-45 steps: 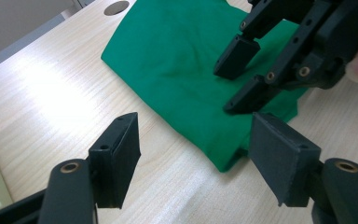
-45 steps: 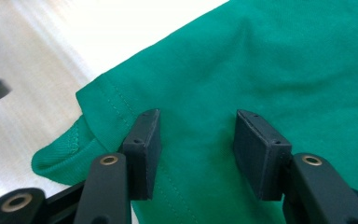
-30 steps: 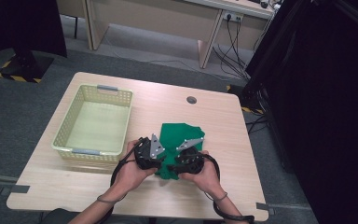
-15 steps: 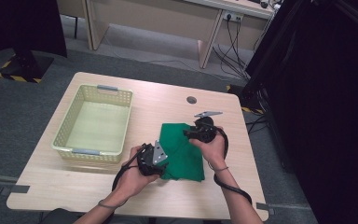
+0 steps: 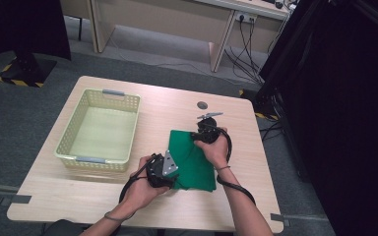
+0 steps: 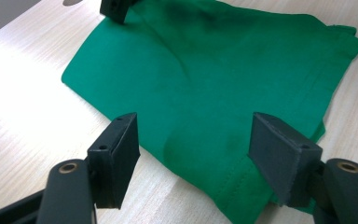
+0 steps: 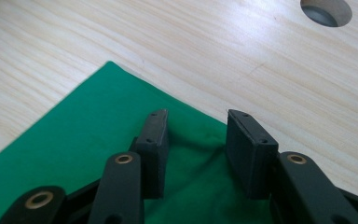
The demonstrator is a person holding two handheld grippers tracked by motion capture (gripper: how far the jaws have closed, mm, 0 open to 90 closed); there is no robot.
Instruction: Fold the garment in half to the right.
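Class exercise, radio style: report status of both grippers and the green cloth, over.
Left gripper open over the green cloth's near edge. Right gripper jaws just closing at far corner, not yet pinching. Yellow basket stands apart; nothing blocking.

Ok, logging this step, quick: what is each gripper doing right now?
Left gripper: open, jaws wide over the green cloth, gripping nothing.
Right gripper: jaws have just been closing, cloth between them, not pinched yet.

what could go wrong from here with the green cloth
1. The right tool sits at the far edge of the green cloth; its jaws have just been closing with a gap left and a raised fold between them. They might catch one layer, so the fold opens.
2. The left tool stands open over the near edge, pressing nothing; a pull from the right could drag the whole cloth.
3. The cloth's near corner is bunched and layered, so it may stay creased.
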